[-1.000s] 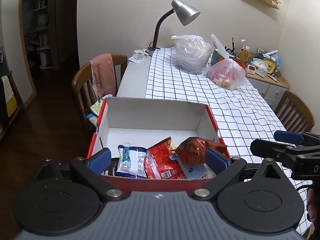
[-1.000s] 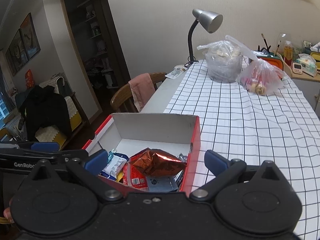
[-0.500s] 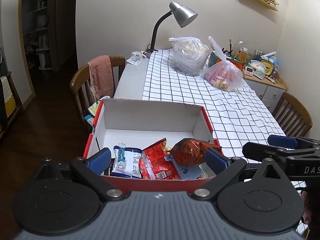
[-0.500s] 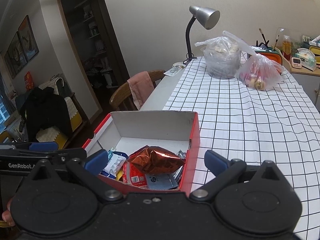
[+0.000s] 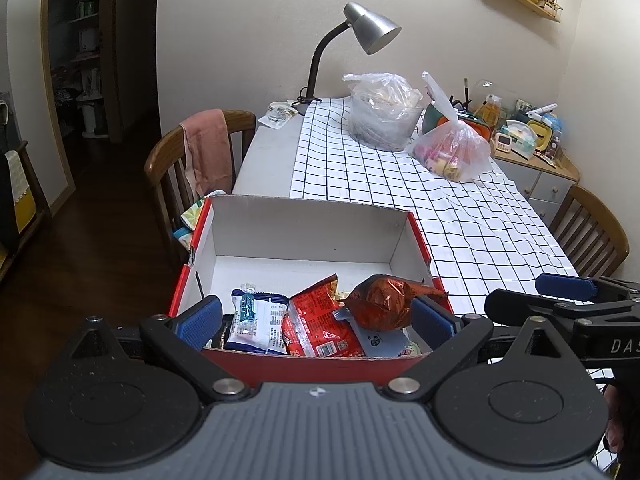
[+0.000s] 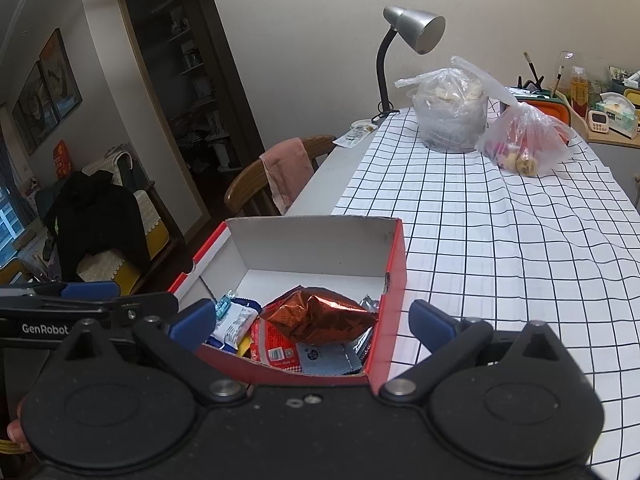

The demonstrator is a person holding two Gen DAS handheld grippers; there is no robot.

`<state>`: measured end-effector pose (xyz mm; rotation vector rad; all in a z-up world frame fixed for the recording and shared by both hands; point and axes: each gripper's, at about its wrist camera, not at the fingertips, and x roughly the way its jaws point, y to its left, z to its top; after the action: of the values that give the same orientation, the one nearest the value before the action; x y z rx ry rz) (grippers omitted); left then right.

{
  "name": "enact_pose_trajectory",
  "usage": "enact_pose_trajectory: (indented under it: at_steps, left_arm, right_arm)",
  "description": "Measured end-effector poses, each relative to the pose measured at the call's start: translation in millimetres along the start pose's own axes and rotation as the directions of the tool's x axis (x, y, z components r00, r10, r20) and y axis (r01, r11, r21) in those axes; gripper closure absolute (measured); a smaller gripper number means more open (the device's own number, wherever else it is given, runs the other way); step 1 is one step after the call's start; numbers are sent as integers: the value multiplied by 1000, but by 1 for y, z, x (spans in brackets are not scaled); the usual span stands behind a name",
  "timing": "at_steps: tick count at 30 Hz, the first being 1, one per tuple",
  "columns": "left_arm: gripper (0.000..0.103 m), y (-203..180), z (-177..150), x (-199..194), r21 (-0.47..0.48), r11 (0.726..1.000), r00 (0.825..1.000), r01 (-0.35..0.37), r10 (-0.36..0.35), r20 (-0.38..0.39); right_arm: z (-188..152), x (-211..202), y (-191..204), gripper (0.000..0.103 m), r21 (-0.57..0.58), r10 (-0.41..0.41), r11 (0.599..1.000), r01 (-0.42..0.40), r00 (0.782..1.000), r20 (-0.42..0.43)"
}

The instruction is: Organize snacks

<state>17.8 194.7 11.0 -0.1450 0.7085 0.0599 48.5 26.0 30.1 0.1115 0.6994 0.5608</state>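
Note:
A red cardboard box (image 5: 304,216) with a white inside stands at the near left edge of the table and holds several snack packets. Among them are a shiny red-brown foil bag (image 5: 384,300), a red packet (image 5: 320,320) and a blue-and-white packet (image 5: 256,316). The box (image 6: 396,264) and foil bag (image 6: 320,316) also show in the right wrist view. My left gripper (image 5: 316,318) is open and empty, just before the box's near wall. My right gripper (image 6: 312,320) is open and empty, over the box's near right corner.
A checked cloth (image 5: 460,216) covers the table. A grey desk lamp (image 5: 368,28) and two plastic bags (image 5: 384,112) (image 5: 452,152) stand at the far end. A wooden chair with a pink towel (image 5: 208,148) is on the left, another chair (image 5: 588,232) on the right.
Both grippers have drawn back and risen slightly from the box. Both stay open and empty. The snacks have not moved.

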Motion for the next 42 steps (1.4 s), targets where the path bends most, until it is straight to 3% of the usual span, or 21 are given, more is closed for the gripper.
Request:
enact_pose_trajectory:
  at_steps: [42]
  left_arm:
    - [2, -1, 1, -1, 13, 999, 999, -50, 49, 21]
  right_arm:
    - [-4, -3, -7, 0, 35, -28, 999, 28, 1000, 9]
